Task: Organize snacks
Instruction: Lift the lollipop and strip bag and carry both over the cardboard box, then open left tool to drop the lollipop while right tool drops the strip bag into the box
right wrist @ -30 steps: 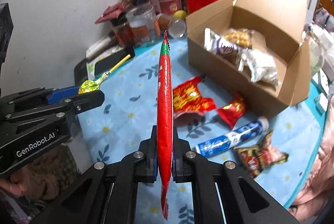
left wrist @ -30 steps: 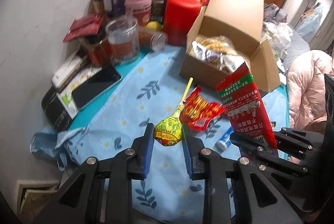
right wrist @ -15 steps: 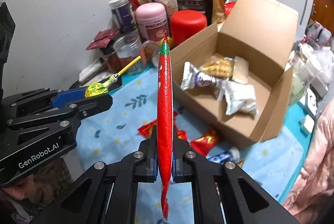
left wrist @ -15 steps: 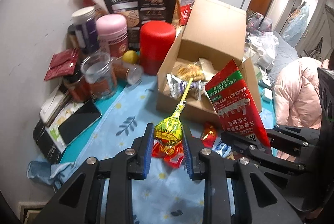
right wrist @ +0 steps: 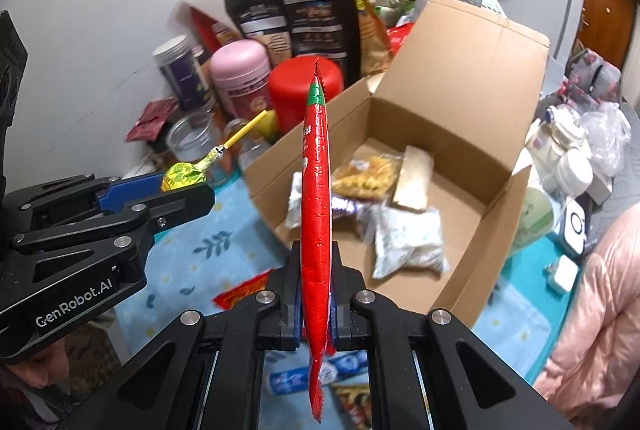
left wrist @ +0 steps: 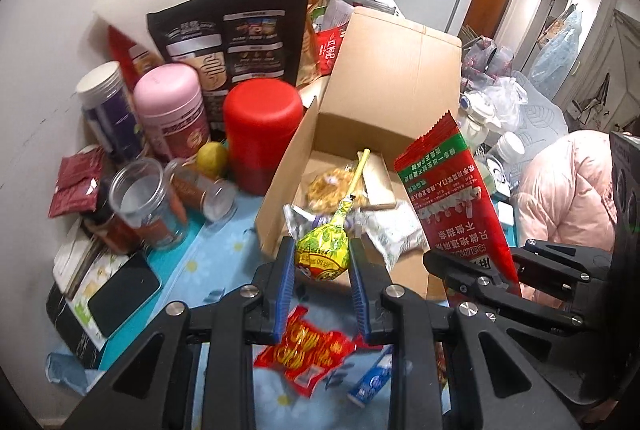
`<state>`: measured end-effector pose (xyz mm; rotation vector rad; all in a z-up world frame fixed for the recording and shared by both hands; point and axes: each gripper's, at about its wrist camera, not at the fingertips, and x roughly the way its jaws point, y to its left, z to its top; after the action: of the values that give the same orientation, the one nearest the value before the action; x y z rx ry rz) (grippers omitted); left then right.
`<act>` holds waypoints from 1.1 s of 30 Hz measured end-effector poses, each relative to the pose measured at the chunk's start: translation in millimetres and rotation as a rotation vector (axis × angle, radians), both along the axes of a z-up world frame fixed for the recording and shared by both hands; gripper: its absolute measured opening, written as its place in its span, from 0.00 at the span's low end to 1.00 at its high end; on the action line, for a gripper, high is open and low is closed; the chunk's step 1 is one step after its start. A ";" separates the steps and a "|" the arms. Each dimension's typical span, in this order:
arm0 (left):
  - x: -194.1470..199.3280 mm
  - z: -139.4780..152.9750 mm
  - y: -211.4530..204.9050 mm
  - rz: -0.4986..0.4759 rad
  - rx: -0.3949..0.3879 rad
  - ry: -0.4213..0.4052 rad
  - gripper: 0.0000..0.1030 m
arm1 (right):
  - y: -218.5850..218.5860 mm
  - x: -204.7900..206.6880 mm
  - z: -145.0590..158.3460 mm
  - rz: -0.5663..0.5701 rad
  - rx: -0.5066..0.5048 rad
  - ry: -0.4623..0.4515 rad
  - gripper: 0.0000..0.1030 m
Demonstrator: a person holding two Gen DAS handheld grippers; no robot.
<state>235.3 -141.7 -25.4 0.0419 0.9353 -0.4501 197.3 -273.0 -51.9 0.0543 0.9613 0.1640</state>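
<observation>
My left gripper [left wrist: 322, 258] is shut on a yellow-wrapped lollipop [left wrist: 322, 252], whose yellow stick points toward the open cardboard box [left wrist: 396, 69]. The lollipop hangs over the box's near wall. My right gripper [right wrist: 316, 270] is shut on a flat red snack packet with a green band [right wrist: 316, 169], held edge-on and upright before the same box [right wrist: 480, 213]. In the left wrist view that red packet [left wrist: 452, 189] stands broadside at the right. Several wrapped snacks [right wrist: 404, 238] lie inside the box. From the right wrist view the left gripper [right wrist: 188, 185] with the lollipop [right wrist: 184, 175] shows at the left.
A red canister [left wrist: 260, 133], a pink jar [left wrist: 172, 113], a clear jar [left wrist: 144, 197] and a black pouch [left wrist: 232, 41] crowd the wall behind the box. A red-yellow packet [left wrist: 304, 354] and a blue tube [left wrist: 372, 382] lie on the blue floral cloth [left wrist: 224, 250]. A phone [left wrist: 120, 294] lies left.
Both grippers have moved forward and up toward the box with their snacks still held. The box now fills the middle of both views, and the loose packets on the cloth have slid beneath the fingers.
</observation>
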 end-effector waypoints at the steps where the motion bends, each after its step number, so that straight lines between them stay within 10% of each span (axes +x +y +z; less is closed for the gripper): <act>1: 4.5 -0.2 -3.2 -0.001 0.000 -0.001 0.25 | -3.8 4.2 0.0 -0.002 0.000 -0.002 0.09; 33: 113.2 -69.6 -105.4 -0.084 0.140 0.080 0.25 | -90.1 97.4 -78.3 -0.112 0.015 0.135 0.09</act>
<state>348.5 -247.1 -95.0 0.1925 1.0459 -0.4664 294.7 -363.0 -130.3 0.1342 1.0894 0.0644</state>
